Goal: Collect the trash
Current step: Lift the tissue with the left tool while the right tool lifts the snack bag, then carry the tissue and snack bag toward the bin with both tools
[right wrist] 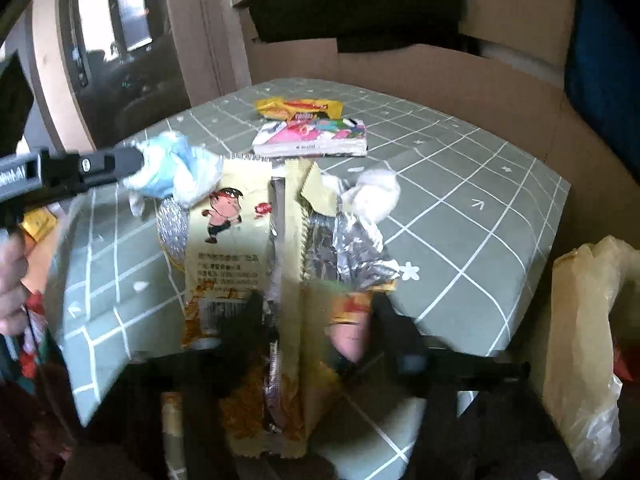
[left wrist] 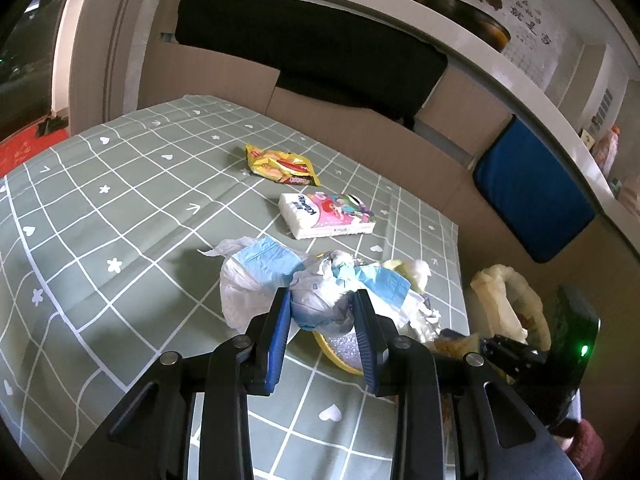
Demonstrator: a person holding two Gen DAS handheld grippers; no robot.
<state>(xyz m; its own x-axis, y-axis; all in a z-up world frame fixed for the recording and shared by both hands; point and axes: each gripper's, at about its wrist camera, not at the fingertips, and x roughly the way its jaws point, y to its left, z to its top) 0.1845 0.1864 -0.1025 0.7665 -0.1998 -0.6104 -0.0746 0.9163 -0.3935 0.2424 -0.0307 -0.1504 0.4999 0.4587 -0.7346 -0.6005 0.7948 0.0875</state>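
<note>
Through the left wrist camera, I am seeing my left gripper (left wrist: 322, 320) closing its blue-padded fingers (left wrist: 280, 336) on a crumpled white and blue wad of trash (left wrist: 320, 296), which is sitting right between the fingertips over the green checked worktop (left wrist: 120, 216). Beyond the fingers, a pack of tissues (left wrist: 328, 216) is lying flat, and farther still a yellow snack packet (left wrist: 282, 166). To the right of the fingers, off the worktop's edge, a pale plastic bag (left wrist: 508, 300) is hanging open.

Through the right wrist camera, which is blurring badly, my right gripper (right wrist: 316, 312) is pinching a torn yellow snack wrapper (right wrist: 240, 248) with foil lining; the wrapper is spreading ahead of the fingers. A white crumpled tissue (right wrist: 376, 194) is lying just beyond it. The left gripper is reaching in from the left, holding its wad.
</note>
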